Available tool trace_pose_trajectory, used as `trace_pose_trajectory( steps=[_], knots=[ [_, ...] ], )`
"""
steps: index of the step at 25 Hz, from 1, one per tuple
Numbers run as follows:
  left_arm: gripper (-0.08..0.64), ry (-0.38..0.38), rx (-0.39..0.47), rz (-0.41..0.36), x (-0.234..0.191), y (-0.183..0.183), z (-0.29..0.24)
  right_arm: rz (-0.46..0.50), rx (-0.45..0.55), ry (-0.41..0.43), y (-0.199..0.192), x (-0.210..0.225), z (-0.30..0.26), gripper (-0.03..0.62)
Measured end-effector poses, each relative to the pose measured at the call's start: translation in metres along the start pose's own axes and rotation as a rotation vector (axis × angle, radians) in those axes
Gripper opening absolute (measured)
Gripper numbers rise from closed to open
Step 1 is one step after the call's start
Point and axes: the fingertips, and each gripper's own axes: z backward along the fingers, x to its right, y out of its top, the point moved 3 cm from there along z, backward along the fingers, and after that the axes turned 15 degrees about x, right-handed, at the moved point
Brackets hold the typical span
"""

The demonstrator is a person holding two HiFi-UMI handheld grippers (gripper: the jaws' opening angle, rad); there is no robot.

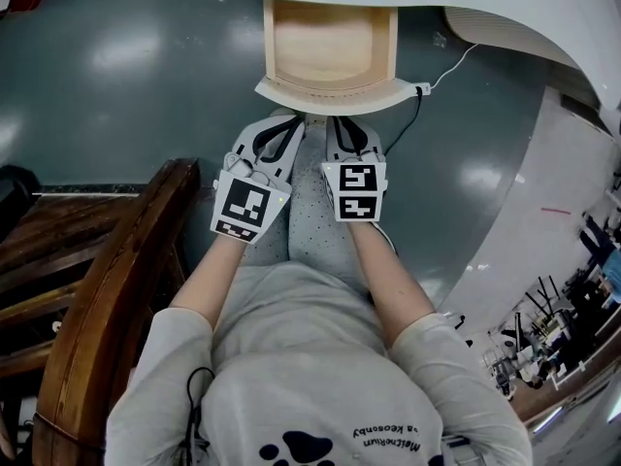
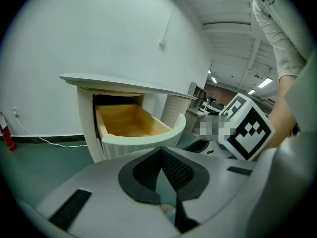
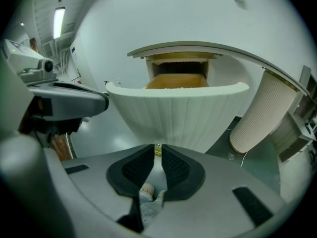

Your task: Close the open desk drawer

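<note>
Drawer (image 1: 330, 47): pulled out of the white desk (image 1: 505, 8) and standing open. The box is pale, smooth wood. Its front (image 3: 183, 113) is white, bowed outward and finely ribbed top to bottom. The long axis runs straight out from the desk toward the person, with the front facing the person.

Left gripper (image 2: 161, 151): grey shell with dark mesh-textured pads (image 2: 181, 170). The jaw tips meet with nothing between them. It sits out from the desk, short of the drawer front and apart from it.

Right gripper (image 3: 157, 148): same build. The jaws stand a narrow slit apart with nothing between them. The tips are at the lower edge of the drawer front; contact cannot be told.

Floor (image 1: 146, 56) out from the desk: dark green and glossy. Wooden chair (image 1: 107, 289): brown with a curved rail, well out from the desk on the left.
</note>
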Motion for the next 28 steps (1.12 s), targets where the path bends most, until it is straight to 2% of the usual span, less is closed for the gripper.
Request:
trace_pose_trajectory(
  steps=[2, 3, 14, 19, 22, 28],
  knots=[
    [0.008, 0.001, -0.004, 0.001, -0.001, -0.003, 0.0, -0.015, -0.017, -0.003, -0.006, 0.0, -0.004, 0.087],
    [0.008, 0.003, -0.006, 0.002, -0.002, -0.004, 0.0, -0.027, -0.027, -0.004, -0.009, 0.0, -0.006, 0.097],
    [0.008, 0.009, -0.007, 0.02, -0.006, -0.007, -0.001, -0.086, -0.093, -0.038, -0.024, -0.004, -0.026, 0.141],
    [0.008, 0.011, -0.003, 0.023, -0.009, -0.006, 0.0, -0.141, -0.109, -0.057, -0.029, -0.004, -0.032, 0.141],
    [0.008, 0.013, -0.008, 0.026, -0.012, -0.007, -0.001, -0.12, -0.115, -0.052, -0.027, -0.005, -0.033, 0.119],
    [0.008, 0.015, -0.009, 0.031, -0.015, -0.008, -0.004, -0.09, -0.127, -0.05, -0.025, -0.004, -0.035, 0.114]
  ],
)
